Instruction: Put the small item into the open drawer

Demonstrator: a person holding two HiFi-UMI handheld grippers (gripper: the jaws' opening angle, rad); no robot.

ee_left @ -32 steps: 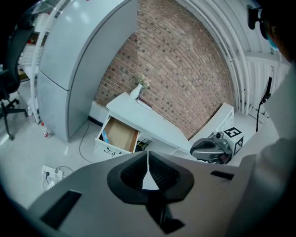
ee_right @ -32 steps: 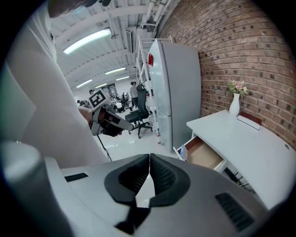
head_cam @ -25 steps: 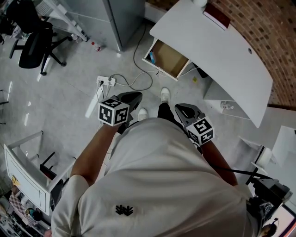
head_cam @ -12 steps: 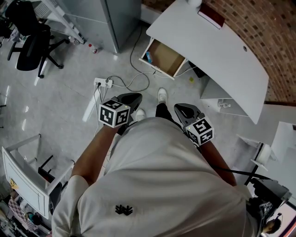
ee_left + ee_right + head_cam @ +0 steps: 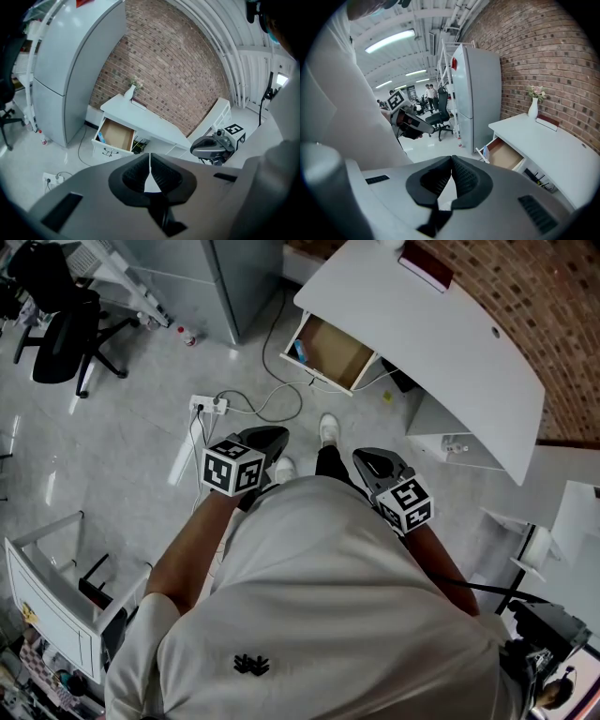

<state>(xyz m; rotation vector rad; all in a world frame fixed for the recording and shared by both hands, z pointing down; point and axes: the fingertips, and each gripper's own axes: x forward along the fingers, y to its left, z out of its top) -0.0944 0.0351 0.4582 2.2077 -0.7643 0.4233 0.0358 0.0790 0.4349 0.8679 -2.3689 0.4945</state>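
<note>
The open drawer [image 5: 330, 352] sticks out from under a white desk [image 5: 441, 343], its brown bottom showing. A small blue item [image 5: 298, 351] lies at the drawer's left end. My left gripper [image 5: 275, 436] and right gripper [image 5: 367, 458] are held out in front of the person's body over the floor, well short of the drawer. In the left gripper view the jaws are shut with nothing between them, and the drawer [image 5: 115, 133] lies ahead. The right gripper view also shows shut, empty jaws, with the drawer [image 5: 505, 154] ahead to the right.
A grey fridge [image 5: 239, 277] stands left of the desk. A power strip [image 5: 211, 405] and cables lie on the floor in front. A black office chair [image 5: 56, 324] is at far left. A red book [image 5: 424, 268] lies on the desk. The person's shoes [image 5: 328, 427] point at the drawer.
The desk and drawer have drifted slightly up and left in the head view. Both grippers keep their place in front of the body, jaws still shut.
</note>
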